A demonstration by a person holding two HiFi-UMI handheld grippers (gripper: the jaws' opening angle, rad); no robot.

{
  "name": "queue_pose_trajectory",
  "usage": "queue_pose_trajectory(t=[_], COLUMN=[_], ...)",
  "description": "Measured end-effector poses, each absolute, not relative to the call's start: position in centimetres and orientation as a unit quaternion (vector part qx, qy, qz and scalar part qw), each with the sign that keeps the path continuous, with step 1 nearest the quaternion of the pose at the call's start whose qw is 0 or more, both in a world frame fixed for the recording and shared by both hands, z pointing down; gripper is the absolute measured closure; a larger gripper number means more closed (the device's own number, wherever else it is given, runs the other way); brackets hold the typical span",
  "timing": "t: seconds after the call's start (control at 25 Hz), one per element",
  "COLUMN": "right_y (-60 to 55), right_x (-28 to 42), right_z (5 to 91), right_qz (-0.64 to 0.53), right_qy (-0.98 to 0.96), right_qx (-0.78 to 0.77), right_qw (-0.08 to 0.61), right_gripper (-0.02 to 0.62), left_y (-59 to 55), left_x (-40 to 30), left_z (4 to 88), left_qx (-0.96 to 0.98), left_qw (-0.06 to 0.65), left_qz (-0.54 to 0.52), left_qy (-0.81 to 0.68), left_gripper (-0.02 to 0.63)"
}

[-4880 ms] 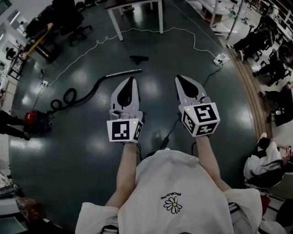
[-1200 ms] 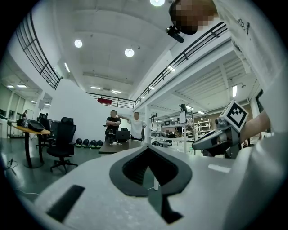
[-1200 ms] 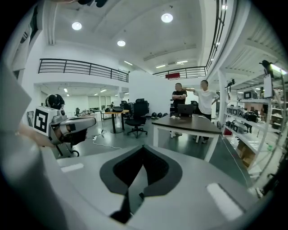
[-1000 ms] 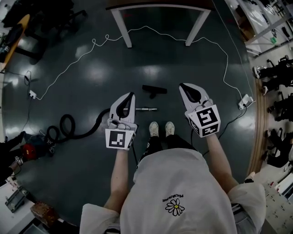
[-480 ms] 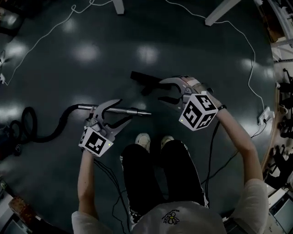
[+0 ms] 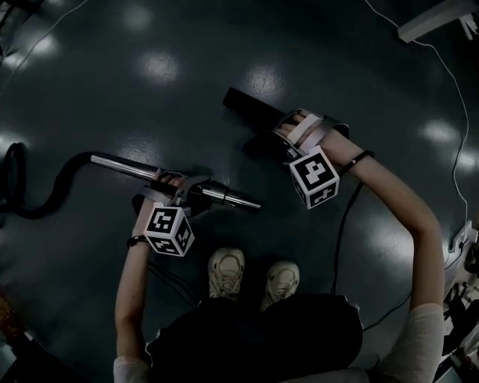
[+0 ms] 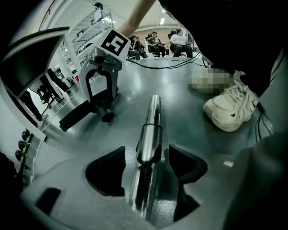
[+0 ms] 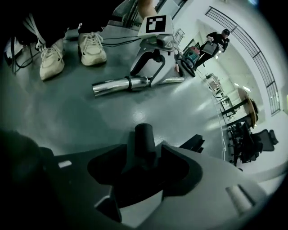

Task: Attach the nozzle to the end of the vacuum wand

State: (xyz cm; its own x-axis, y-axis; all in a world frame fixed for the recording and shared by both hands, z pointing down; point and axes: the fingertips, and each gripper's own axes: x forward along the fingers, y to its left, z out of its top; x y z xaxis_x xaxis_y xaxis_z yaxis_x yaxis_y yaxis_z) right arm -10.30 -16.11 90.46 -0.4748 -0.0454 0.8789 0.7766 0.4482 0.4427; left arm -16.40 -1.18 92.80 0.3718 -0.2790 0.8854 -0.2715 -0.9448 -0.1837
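Note:
The chrome vacuum wand (image 6: 224,196) lies on the dark floor, with its black hose (image 6: 45,196) trailing left. My left gripper (image 6: 183,193) straddles the wand (image 7: 150,130). Its jaws have just been opening and stand open, with a gap on each side of the tube. The black nozzle (image 6: 247,105) lies a little further out on the floor. My right gripper (image 6: 288,138) is down over it with the nozzle's round neck (image 8: 145,137) between its jaws. Those jaws have also just been opening, and they do not press on the neck.
The person's two pale shoes (image 6: 227,273) (image 6: 283,283) stand just behind the wand's free end. A white cable (image 6: 449,67) and a table leg (image 6: 438,22) are at the far right. People sit in the background (image 7: 157,40), and another person walks (image 8: 216,40).
The person has crouched and both grippers have dropped to the floor. Both jaws went from shut to open. The left now straddles the wand and the right is over the nozzle's neck.

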Motion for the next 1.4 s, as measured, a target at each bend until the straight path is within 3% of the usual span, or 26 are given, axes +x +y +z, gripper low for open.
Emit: queue_pose_trajectory(t=[0.08,0.16,0.48,0.84,1.16,1.4], right_y=[-17.2,-18.1,-20.3,-16.2,-13.7,-14.5], right_x=[-11.5,-12.7,-11.0,3.9,3.3,4.0], right_z=[91.8,92.7,90.0,87.0,87.0,88.3], right_qz=[-0.499,-0.53,-0.386,-0.261,-0.196,-0.193], right_qy=[-0.713,-0.714,-0.81,-0.805,-0.826,-0.795], right_qx=[-0.226,-0.186,-0.063,0.078,0.114,0.133], right_qw=[0.438,0.419,0.438,0.527,0.516,0.56], right_gripper=[0.397,0.403,0.4,0.4,0.4,0.4], left_y=[-1.4,-1.4,-3.5,-10.1,-10.0,-9.9], left_x=[-16.0,-15.4,-15.7,-12.4,-10.1,-10.2], left_z=[94.1,94.8,93.1,86.6,86.7,86.7], left_qx=[-0.819,-0.818,-0.842,-0.875,-0.875,-0.875], left_qw=[0.028,0.037,0.034,0.082,0.087,0.086], left_qz=[-0.548,-0.552,-0.506,-0.415,-0.422,-0.418], left_qy=[0.165,0.156,0.185,0.237,0.222,0.229], left_gripper=[0.359,0.394,0.397,0.403,0.405,0.405])
